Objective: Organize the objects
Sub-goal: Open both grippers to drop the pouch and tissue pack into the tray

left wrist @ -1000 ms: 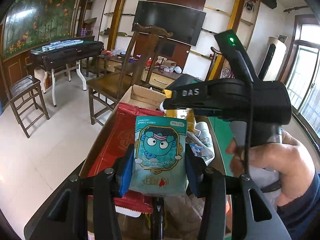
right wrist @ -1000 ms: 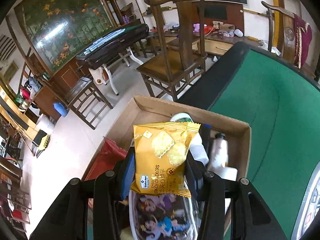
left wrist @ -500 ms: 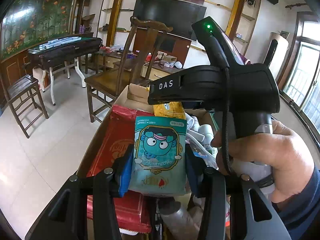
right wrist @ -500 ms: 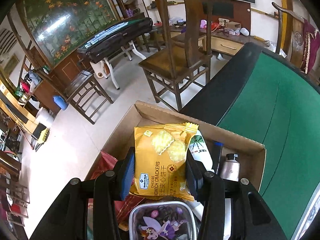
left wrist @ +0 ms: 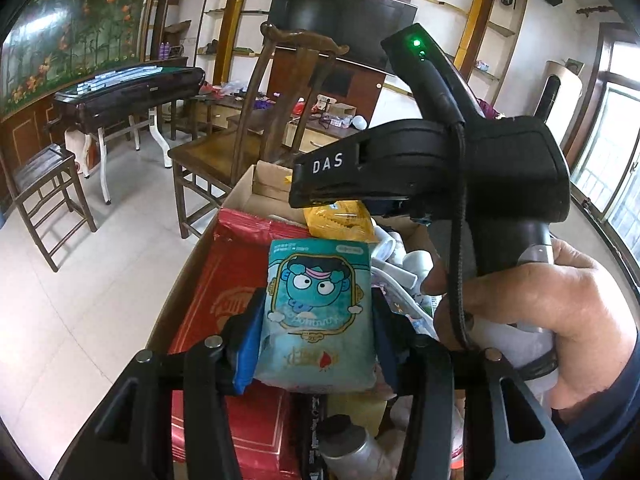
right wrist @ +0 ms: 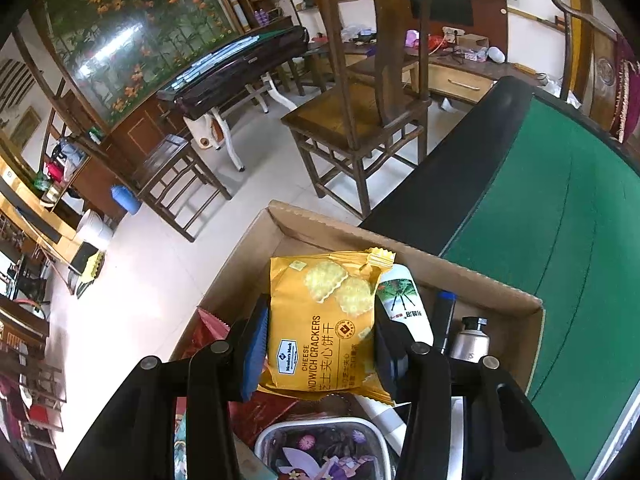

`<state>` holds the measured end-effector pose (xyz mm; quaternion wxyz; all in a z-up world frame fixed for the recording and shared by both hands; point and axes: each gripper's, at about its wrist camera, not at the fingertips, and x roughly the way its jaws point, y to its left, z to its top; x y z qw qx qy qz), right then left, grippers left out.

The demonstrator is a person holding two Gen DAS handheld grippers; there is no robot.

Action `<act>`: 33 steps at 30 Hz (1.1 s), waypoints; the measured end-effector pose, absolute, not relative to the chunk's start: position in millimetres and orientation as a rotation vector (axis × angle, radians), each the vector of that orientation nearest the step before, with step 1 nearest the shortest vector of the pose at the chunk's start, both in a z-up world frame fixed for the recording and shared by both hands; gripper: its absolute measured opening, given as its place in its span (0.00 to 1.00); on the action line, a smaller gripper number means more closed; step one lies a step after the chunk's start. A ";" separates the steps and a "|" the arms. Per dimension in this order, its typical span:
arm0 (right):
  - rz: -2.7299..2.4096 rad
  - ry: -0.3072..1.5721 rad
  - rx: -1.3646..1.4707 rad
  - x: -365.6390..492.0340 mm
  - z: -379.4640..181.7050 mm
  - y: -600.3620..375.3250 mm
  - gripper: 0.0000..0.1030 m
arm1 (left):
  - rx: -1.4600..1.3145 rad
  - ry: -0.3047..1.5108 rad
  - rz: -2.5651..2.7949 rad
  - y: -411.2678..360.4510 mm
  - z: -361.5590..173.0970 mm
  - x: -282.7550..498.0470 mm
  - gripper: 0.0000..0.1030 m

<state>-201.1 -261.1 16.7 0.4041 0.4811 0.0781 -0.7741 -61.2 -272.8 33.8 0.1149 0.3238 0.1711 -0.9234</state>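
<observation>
A home living room: wall television (left wrist: 340,24), wooden chair (right wrist: 360,100), digital piano (right wrist: 236,76), floral mural (right wrist: 132,32).

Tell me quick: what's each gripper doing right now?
Left gripper: shut on the teal cartoon packet.
Right gripper: shut on the yellow cracker packet.

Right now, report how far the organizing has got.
Done: nothing looks sorted; the green table is bare where visible. In hand: the left gripper is shut on the teal cartoon packet, and the right gripper is shut on the yellow cracker packet, both above the cardboard box. Left: red packet, silver bottle and more remain inside.
</observation>
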 end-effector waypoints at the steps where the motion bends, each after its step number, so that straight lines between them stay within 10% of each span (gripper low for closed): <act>1: -1.956 0.194 1.217 -201.4 17.2 -259.9 0.50 | 0.949 0.503 -2.706 -273.7 33.4 -61.8 0.49; 22: -1.987 0.152 1.206 -187.5 31.0 -226.8 0.62 | 0.965 0.512 -2.739 -268.4 34.5 -54.1 0.71; 33: -2.060 0.129 1.141 -150.9 56.1 -176.2 0.95 | 0.893 0.375 -2.755 -231.9 53.4 -17.5 0.89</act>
